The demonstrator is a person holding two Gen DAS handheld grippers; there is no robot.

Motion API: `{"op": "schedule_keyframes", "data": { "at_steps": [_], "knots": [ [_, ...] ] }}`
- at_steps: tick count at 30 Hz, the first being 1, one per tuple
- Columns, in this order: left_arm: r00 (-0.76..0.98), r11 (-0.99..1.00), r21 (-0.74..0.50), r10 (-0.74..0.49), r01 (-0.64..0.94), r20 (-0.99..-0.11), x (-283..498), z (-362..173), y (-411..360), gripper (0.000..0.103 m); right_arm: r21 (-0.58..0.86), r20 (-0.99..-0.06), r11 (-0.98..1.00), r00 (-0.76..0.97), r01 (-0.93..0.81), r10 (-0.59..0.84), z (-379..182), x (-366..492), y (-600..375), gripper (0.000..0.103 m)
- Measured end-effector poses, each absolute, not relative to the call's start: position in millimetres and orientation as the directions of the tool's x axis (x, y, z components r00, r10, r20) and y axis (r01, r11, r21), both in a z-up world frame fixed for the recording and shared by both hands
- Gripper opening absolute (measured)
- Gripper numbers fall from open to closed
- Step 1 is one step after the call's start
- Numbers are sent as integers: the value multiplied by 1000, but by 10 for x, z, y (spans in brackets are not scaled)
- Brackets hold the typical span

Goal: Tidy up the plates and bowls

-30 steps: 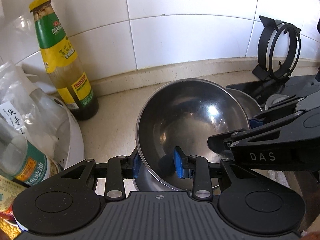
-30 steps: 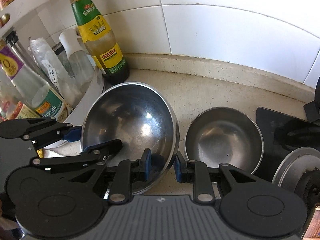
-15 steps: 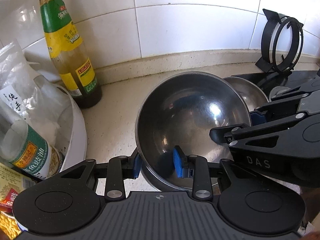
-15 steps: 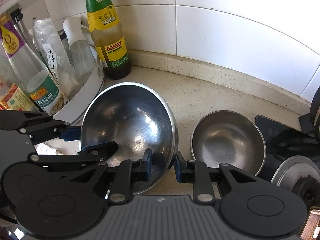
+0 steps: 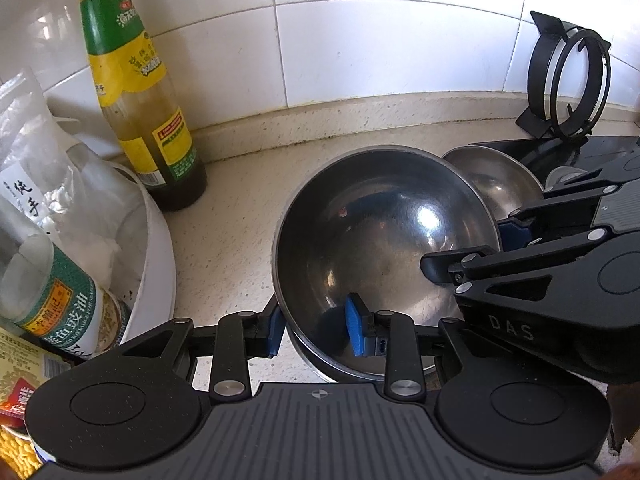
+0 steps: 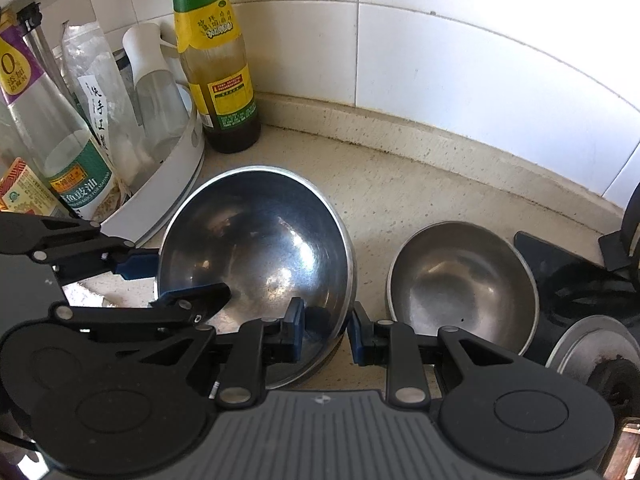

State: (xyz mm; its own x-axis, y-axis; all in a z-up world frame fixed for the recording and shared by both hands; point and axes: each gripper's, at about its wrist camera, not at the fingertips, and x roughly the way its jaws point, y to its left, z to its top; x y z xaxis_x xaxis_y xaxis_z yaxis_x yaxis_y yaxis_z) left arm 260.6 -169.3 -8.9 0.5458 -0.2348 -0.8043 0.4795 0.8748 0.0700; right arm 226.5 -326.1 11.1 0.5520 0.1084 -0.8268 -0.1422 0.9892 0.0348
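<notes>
We've got both grippers on the big steel bowl (image 5: 384, 248). Left gripper (image 5: 314, 330) jaws pinch its near-left rim, one blue pad inside, one outside. Right gripper (image 6: 326, 330) jaws pinch the near-right rim the same way. Bowl looks tilted, its near edge sitting on what may be another bowl or base under it, can't tell which.

Just beyond the right jaws, on the outer side, the small steel bowl (image 6: 460, 284) sits alone on the tabletop (image 6: 400, 184), close to the big one but w/ a gap.

Progress, our guess: early-mid. Big bowl gripped, not yet parked; small bowl not nested or stacked. No plates in view.

Further out from the left jaws: sauce bottle (image 5: 140, 92) by the wall, white tub (image 5: 160, 264) w/ bottles and bags. Past the small bowl: black stove (image 6: 560, 268) and its pot ring (image 5: 568, 76).
</notes>
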Motion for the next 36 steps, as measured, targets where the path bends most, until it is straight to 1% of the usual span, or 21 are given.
{"op": "schedule_keyframes", "data": {
  "at_steps": [3, 5, 8, 9, 13, 15, 16, 18, 20, 22, 25, 31, 33, 36],
  "knots": [
    [546, 876, 71, -232, 477, -805, 2622, -107, -1678, 38, 44, -832, 989, 543, -138, 113, 70, 2303, -3270, 45],
    [550, 879, 74, -226, 470, -804, 2624, -110, -1664, 41, 50, -834, 990, 539, -135, 115, 66, 2323, -3288, 48],
    [565, 884, 81, -222, 461, -795, 2611, -82, -1635, 44, 30, -825, 991, 557, -131, 98, 120, 2324, -3330, 48],
    [569, 883, 86, -220, 461, -793, 2606, -72, -1630, 47, 31, -822, 991, 561, -130, 99, 145, 2323, -3353, 48],
    [578, 885, 88, -222, 458, -785, 2598, -18, -1615, 48, 25, -810, 993, 580, -118, 90, 252, 2305, -3473, 49],
    [586, 884, 89, -227, 460, -778, 2593, 28, -1621, 50, 28, -809, 993, 581, -112, 88, 285, 2296, -3558, 58],
    [589, 882, 89, -230, 462, -775, 2587, 54, -1630, 51, 34, -810, 994, 580, -106, 89, 296, 2294, -3606, 65],
    [597, 880, 93, -235, 467, -767, 2581, 112, -1663, 57, 43, -808, 996, 583, -84, 84, 324, 2281, -3716, 65],
    [602, 873, 97, -244, 478, -760, 2580, 162, -1722, 58, 61, -803, 995, 588, -76, 95, 377, 2263, -3810, 65],
    [600, 868, 96, -253, 487, -759, 2603, 210, -1801, 62, 103, -790, 993, 602, -63, 120, 455, 2248, -3916, 65],
    [595, 860, 84, -275, 504, -755, 2662, 276, -1952, 64, 91, -772, 995, 628, -40, 96, 560, 2229, -4062, 65],
    [569, 832, 60, -322, 551, -756, 2798, 318, -2367, 68, 75, -801, 995, 599, 66, 20, 517, 2298, -4571, 65],
    [555, 825, 55, -327, 562, -765, 2853, 275, -2522, 70, 102, -813, 991, 581, 87, 33, 451, 2296, -4712, 65],
    [523, 820, 45, -321, 571, -790, 2964, 153, -2727, 69, 136, -828, 987, 557, 89, 64, 339, 2309, -4813, 65]
  ]
}}
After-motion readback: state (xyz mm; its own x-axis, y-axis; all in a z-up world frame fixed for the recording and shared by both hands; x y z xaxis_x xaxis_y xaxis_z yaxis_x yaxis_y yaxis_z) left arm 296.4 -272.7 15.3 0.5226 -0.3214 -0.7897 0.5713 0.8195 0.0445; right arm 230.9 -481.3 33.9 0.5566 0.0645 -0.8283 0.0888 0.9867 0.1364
